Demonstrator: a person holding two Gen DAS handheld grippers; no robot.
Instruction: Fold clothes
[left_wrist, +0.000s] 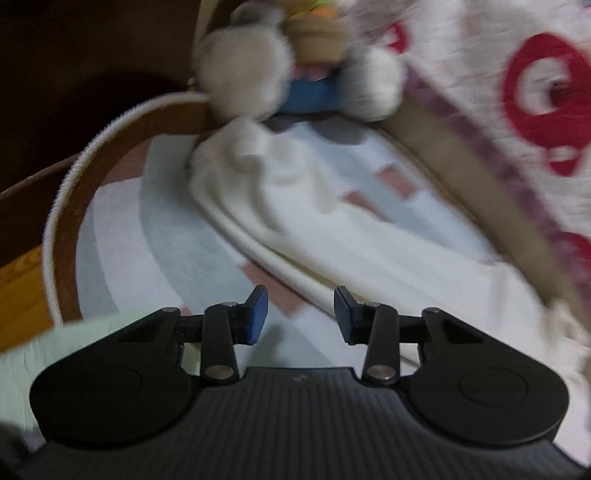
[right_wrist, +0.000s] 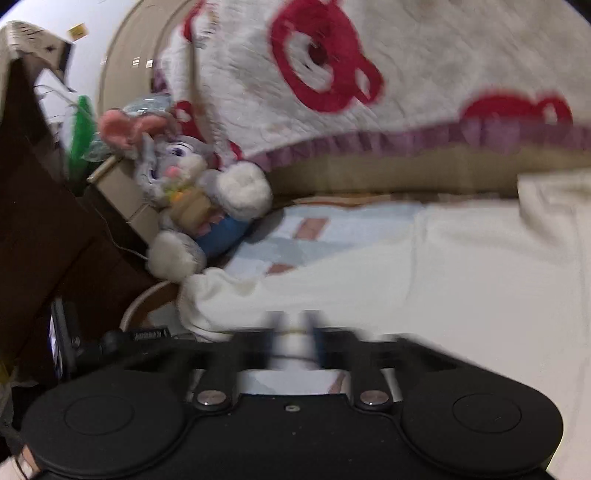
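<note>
The bed (right_wrist: 325, 229), with its pale blue, white and pink patterned sheet, carries everything; along its far edge hangs a white quilt (right_wrist: 424, 74) printed with red bears; a grey toy rabbit (right_wrist: 192, 192) sits at the far left corner, propped against the headboard side; the piece to be folded, a cream garment (right_wrist: 461, 266), lies across the sheet from that corner toward the near right, partly gathered into long soft ridges in the left wrist view and spread flatter and broader in the right wrist view

Judging by that, the work is somewhere in the laying-out or folding of this one garment; it is neither a tidy folded packet nor fully flat, and the blur in both views makes finer reading unsafe

The right gripper (right_wrist: 293, 338) sits at the near edge of the cloth with its jaws narrowed around a strip of the cream fabric, so I take it to be pinching the hem, though the smear leaves a little doubt; the left gripper (left_wrist: 301, 314) stands wide and empty just above the sheet, beside the garment's near edge, touching nothing

The next move, I would guess, calls for the left side to take a matching edge so both carry the cloth evenly; the fabric looks soft and limp, apt to sag and wrinkle
</note>
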